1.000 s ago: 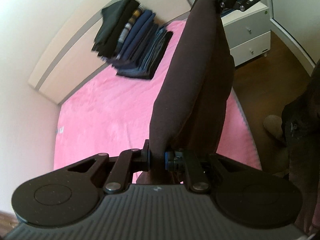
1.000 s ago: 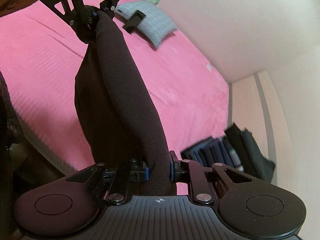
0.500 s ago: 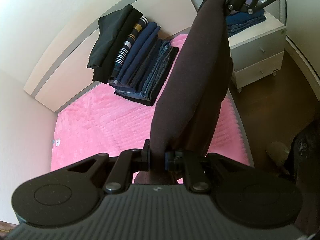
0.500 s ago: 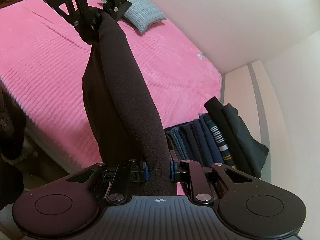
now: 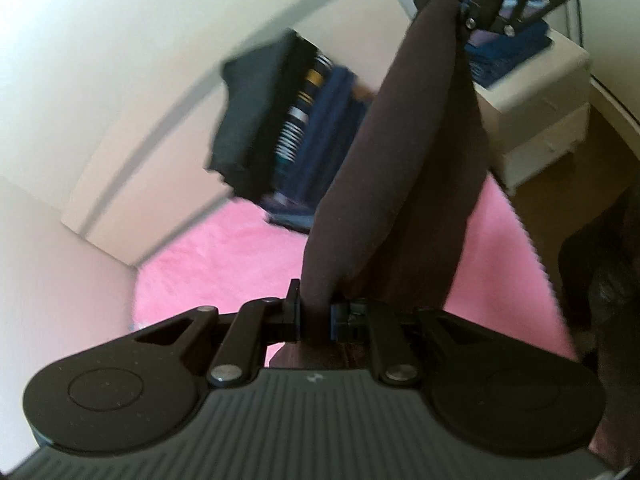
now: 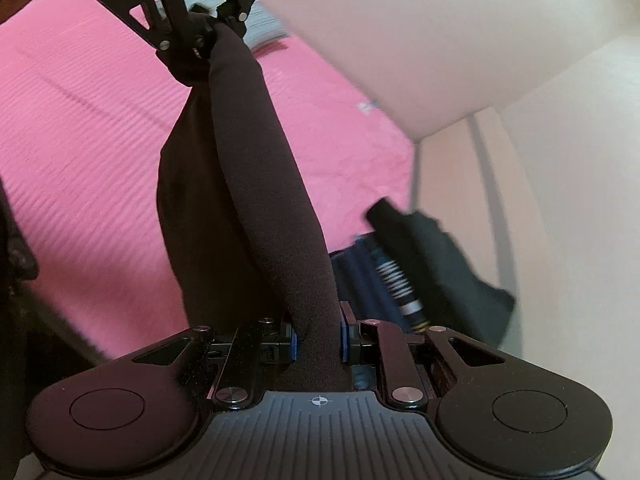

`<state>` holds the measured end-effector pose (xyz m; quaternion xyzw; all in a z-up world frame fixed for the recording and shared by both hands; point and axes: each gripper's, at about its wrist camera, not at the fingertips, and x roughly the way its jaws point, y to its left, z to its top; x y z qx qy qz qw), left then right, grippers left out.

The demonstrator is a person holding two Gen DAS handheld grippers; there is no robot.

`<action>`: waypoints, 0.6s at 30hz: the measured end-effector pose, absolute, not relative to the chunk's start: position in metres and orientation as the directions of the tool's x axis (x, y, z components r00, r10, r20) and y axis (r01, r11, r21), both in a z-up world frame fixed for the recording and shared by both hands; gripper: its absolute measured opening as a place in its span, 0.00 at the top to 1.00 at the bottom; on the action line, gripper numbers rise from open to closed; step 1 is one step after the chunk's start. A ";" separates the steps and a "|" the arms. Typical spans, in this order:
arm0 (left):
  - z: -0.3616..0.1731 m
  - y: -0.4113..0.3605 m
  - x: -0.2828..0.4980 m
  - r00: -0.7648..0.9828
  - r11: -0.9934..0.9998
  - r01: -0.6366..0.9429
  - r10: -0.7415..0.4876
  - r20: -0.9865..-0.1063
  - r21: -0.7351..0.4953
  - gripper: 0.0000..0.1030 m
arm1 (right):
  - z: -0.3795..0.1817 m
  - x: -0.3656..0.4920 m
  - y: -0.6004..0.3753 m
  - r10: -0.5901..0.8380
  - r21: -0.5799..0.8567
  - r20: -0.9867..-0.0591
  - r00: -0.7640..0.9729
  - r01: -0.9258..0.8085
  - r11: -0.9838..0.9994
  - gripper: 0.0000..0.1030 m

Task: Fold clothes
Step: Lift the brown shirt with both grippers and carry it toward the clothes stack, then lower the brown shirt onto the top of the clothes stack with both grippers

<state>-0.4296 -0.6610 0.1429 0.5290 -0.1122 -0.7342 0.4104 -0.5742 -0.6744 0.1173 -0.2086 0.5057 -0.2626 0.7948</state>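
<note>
The left claw (image 5: 314, 318) is clamped on one end of a dark brown garment (image 5: 400, 168), its fingers pinched tight on the bunched cloth at the 6 o'clock edge of the left wrist view. The garment stretches up toward 1 o'clock, where the right claw (image 5: 464, 12) grips its other end. In the right wrist view the right claw (image 6: 318, 340) is likewise closed on the garment (image 6: 256, 168), which runs up to the left claw (image 6: 206, 40) at 11 o'clock, with a fold of cloth sagging between them. The garment hangs in the air above the pink bed (image 6: 80, 128). A blurred stack of folded clothes (image 5: 280, 128) lies on the bed at 11 o'clock in the left view, and a white drawer unit (image 5: 552, 120) stands at 2 o'clock.
</note>
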 end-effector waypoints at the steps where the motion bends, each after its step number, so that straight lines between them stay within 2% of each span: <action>1: 0.152 -0.673 -0.430 -0.109 -0.627 0.484 -0.735 -0.669 0.610 0.89 | 0.127 -0.576 -0.683 -0.640 -0.607 -0.681 0.356 0.214 0.765 0.84; 8: 0.223 -0.811 -0.466 -0.127 -0.497 0.512 -0.851 -0.510 0.700 0.89 | 0.197 -0.603 -0.815 -0.760 -0.724 -0.524 0.386 0.269 0.635 0.84; 15: 0.282 -0.982 -0.525 -0.046 -0.324 0.544 -0.932 -0.359 0.773 0.89 | 0.246 -0.632 -0.991 -0.845 -0.853 -0.315 0.431 0.261 0.451 0.84; 17: 0.281 -1.009 -0.536 -0.041 -0.293 0.556 -0.944 -0.327 0.778 0.90 | 0.252 -0.641 -1.025 -0.857 -0.875 -0.254 0.448 0.272 0.401 0.83; 18: 0.267 -1.019 -0.540 -0.040 -0.302 0.557 -0.940 -0.338 0.774 0.90 | 0.242 -0.646 -1.034 -0.853 -0.877 -0.248 0.460 0.268 0.400 0.83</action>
